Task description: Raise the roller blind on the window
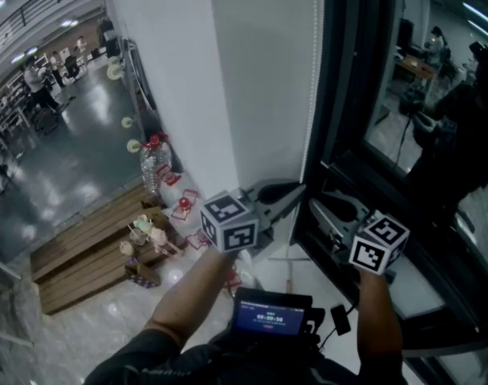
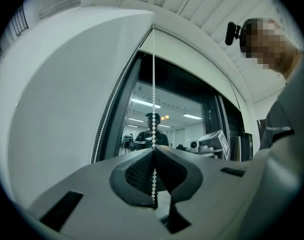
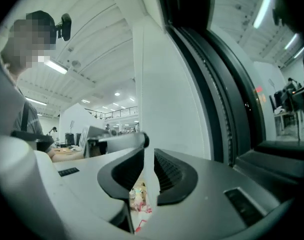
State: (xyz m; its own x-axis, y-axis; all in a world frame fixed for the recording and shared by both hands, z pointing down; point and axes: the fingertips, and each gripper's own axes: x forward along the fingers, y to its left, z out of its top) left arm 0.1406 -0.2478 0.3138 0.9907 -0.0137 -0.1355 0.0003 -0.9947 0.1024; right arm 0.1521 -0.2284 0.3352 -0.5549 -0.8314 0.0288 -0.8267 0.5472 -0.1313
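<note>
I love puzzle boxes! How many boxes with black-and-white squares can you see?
2. The left box rides on the left gripper; the right box rides on the right gripper. None seem hidden.

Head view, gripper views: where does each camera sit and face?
Head view: on the head, looking down at left gripper, right gripper, forearms.
Left gripper view: on that gripper, looking up the bead chain; jaws grip it.
Right gripper view: on that gripper, toward the window frame; jaws apart.
Shared: bead chain, head and left views.
</note>
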